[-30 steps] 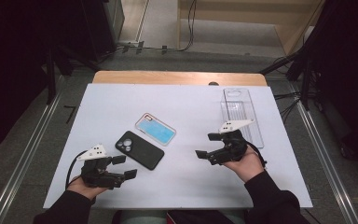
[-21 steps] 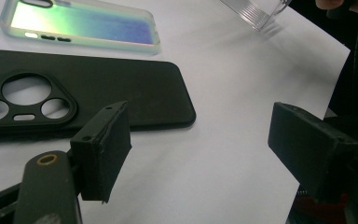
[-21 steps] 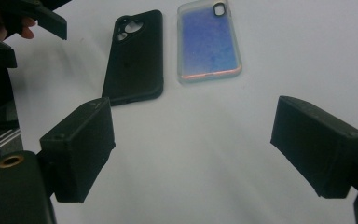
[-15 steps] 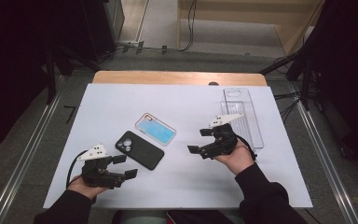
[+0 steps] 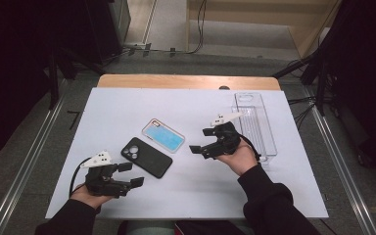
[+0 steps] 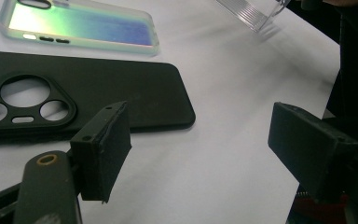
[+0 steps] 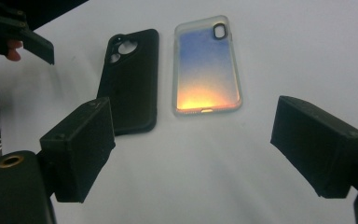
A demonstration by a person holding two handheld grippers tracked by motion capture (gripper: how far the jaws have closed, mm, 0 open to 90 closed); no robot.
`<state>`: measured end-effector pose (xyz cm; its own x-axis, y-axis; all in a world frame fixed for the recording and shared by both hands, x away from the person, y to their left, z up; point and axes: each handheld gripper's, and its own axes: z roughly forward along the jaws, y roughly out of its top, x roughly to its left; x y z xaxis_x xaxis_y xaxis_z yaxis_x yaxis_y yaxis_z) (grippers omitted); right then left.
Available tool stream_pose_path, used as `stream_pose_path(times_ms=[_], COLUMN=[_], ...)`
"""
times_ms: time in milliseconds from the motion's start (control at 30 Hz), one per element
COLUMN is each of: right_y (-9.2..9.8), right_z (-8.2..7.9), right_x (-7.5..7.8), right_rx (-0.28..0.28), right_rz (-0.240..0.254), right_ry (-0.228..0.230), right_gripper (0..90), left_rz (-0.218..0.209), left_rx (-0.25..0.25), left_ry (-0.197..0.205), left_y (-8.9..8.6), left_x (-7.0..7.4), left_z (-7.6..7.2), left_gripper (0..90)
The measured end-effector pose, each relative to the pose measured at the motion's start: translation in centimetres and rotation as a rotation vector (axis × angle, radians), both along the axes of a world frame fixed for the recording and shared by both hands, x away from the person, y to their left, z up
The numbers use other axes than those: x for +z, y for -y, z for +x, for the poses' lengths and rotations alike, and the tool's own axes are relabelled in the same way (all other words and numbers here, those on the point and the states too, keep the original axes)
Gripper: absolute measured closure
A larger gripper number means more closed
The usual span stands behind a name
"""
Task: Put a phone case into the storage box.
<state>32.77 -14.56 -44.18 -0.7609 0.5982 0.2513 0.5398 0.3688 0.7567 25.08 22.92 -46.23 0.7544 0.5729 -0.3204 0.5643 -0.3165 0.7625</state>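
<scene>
A black phone case lies camera-cutout side up in the middle of the white table. Just beyond it lies a translucent blue iridescent case. My left gripper rests open near the front edge, its jaws a little short of the black case, with nothing between them. My right gripper hovers open to the right of both cases, pointing left at them. In the right gripper view the iridescent case and the black case lie side by side beyond the empty jaws.
A clear plastic tray lies lengthwise at the table's right side, behind the right hand. A wooden strip runs along the far edge. Dark equipment and cables surround the table on the floor.
The right gripper has moved left and slightly away from the person, closer to the two cases. The left gripper and both cases have stayed put.
</scene>
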Motion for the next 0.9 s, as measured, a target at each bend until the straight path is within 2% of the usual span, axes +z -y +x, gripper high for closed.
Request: stream_pose_path(times_ms=[400,633,900], right_y=[-1.9,-3.1,-4.3], right_z=[2.2,3.3,4.4], right_x=[-0.4,-0.8,-1.0], right_rx=[0.01,0.019,0.024], right_rz=[0.012,-0.008,-0.006], right_ry=[-0.011,-0.014,-0.013], right_gripper=[11.4,11.4,11.4], left_rz=[-0.002,-0.005,-0.003], left_rx=[0.001,-0.003,-0.002], left_ry=[-0.003,-0.002,0.0], left_y=[0.0,0.0,0.0], left_x=[0.0,0.0,0.0], left_z=[0.0,0.0,0.0], left_gripper=[21.3,21.3,21.3])
